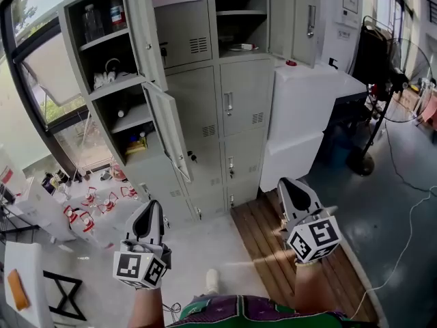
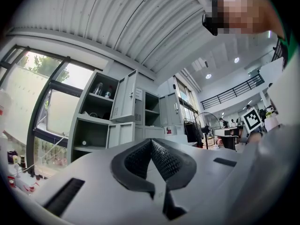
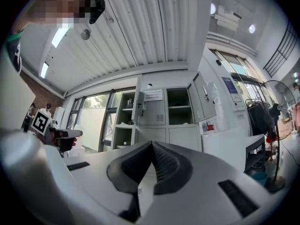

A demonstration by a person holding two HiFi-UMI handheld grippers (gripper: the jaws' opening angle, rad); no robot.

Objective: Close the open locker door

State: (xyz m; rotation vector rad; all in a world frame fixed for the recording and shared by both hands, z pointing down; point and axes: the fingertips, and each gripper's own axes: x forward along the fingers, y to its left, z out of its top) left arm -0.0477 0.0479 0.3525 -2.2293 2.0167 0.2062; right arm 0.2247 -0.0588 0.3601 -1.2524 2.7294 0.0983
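A grey locker cabinet point(image 1: 235, 108) stands ahead of me with three doors ajar. One upper-left door point(image 1: 141, 26) and a middle-left door point(image 1: 168, 132) swing out over shelves that hold bottles and small items. A top-right door point(image 1: 295, 18) also stands open. My left gripper point(image 1: 151, 204) is low and left, shut and empty, well short of the cabinet. To the right, my right gripper point(image 1: 286, 184) is also shut with nothing in it. The left gripper view has the closed pads point(image 2: 161, 158) below the lockers point(image 2: 122, 121). In the right gripper view the meeting pads point(image 3: 161, 165) sit under the cabinet point(image 3: 159, 118).
A white box-like unit point(image 1: 307, 108) stands against the lockers' right side, with a standing fan point(image 1: 392, 74) and a dark rack beyond. A wooden pallet point(image 1: 270, 251) lies on the floor. Red-and-white items point(image 1: 89, 207) litter the floor at left, near a white table point(image 1: 20, 285).
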